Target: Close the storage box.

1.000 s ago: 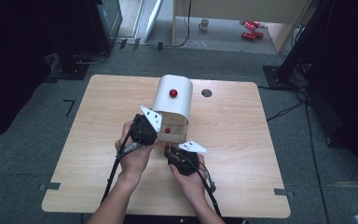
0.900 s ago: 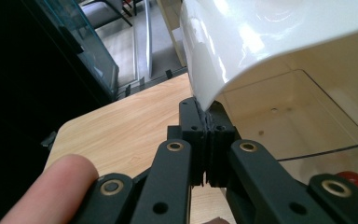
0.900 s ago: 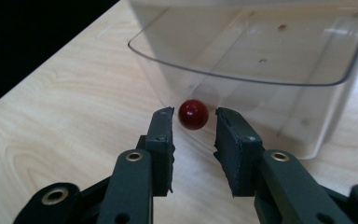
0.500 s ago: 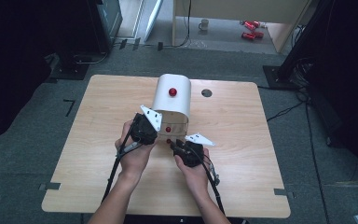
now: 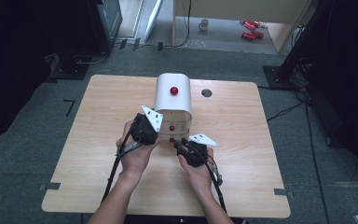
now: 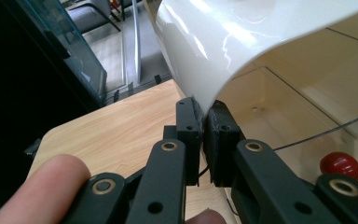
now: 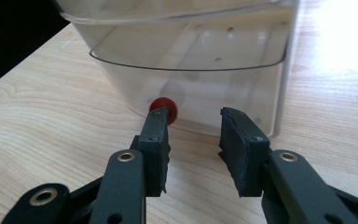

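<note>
Right tongs (image 7: 193,149) just opened, red knob (image 7: 164,108) beside left pad.

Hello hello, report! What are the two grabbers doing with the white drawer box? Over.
Left gripper shut on white shell edge. Right gripper open, jaws just opening, beside bottom drawer's red knob, not gripping. Nothing in the way.

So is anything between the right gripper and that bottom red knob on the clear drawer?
Nothing visible does. The right gripper has its jaws open just in front of the red knob, whose lower part sits behind the left jaw tip. Its jaws have just been opening.
</note>
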Demonstrator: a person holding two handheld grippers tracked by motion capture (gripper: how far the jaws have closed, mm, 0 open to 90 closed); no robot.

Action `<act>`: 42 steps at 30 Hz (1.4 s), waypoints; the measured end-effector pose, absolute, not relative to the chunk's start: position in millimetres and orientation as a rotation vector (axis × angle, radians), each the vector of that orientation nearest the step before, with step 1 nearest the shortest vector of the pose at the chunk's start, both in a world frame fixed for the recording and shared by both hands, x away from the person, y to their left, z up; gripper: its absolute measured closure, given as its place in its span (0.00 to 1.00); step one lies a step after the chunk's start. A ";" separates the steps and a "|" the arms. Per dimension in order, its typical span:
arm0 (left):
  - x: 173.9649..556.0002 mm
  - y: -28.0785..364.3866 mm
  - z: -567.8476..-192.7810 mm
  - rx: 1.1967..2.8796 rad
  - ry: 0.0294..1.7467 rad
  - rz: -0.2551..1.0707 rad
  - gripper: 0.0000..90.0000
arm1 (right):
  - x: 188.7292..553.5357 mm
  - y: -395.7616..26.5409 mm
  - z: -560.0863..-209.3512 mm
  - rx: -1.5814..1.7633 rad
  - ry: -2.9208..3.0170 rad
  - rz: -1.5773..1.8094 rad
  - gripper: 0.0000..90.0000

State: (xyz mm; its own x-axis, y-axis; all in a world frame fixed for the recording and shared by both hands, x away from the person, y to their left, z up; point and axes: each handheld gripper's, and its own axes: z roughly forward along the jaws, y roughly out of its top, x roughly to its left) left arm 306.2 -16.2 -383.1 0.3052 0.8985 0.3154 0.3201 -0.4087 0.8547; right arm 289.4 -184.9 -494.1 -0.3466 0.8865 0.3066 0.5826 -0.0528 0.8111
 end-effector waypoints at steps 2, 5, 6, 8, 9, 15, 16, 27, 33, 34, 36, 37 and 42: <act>305.2 -13.6 -383.6 1.871 1.060 1.066 0.94 | 289.1 -186.6 -494.3 1.576 1.908 1.360 0.69; 302.3 -8.0 -382.6 1.820 1.016 1.010 0.79 | 286.5 -189.1 -494.5 1.555 1.917 1.352 0.66; 300.9 -6.5 -382.4 1.817 0.994 1.007 0.72 | 285.3 -190.4 -494.7 1.539 1.921 1.341 0.64; 301.2 -3.3 -382.7 1.840 0.956 0.916 0.60 | 282.9 -194.8 -495.1 1.517 1.928 1.310 0.57; 302.4 -0.5 -383.6 1.858 0.949 0.830 0.53 | 282.2 -197.1 -495.0 1.512 1.930 1.304 0.54; 304.4 19.3 -397.1 1.884 1.021 0.565 0.16 | 275.6 -219.8 -490.6 1.474 1.921 1.234 0.27; 303.3 23.6 -399.2 1.876 1.016 0.535 0.14 | 274.7 -224.2 -489.4 1.472 1.914 1.219 0.22; 292.6 83.5 -429.6 1.866 1.090 0.496 0.00 | 264.2 -278.5 -482.3 1.433 1.910 1.151 0.00; 287.8 116.4 -453.1 1.921 1.165 0.496 0.00 | 257.1 -307.1 -488.2 1.469 1.887 1.060 0.00; 285.6 121.1 -457.0 1.929 1.168 0.508 0.00 | 255.9 -312.3 -490.1 1.480 1.883 1.045 0.00; 281.4 132.2 -464.5 1.939 1.174 0.504 0.00 | 253.3 -323.0 -494.6 1.502 1.875 1.014 0.00; 280.1 136.0 -466.7 1.938 1.170 0.499 0.00 | 251.5 -329.7 -497.8 1.516 1.873 0.997 0.00; 274.6 158.3 -482.7 1.984 1.220 0.522 0.00 | 243.6 -351.3 -508.4 1.544 1.880 0.919 0.00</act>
State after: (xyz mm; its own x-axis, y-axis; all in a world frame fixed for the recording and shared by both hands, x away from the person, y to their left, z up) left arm 274.6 158.3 -482.7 0.4659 0.8841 -0.0359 0.5845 -0.2770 0.7626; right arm 243.6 -351.3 -508.4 -0.2026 0.9791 0.0178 0.6154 0.1132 0.7800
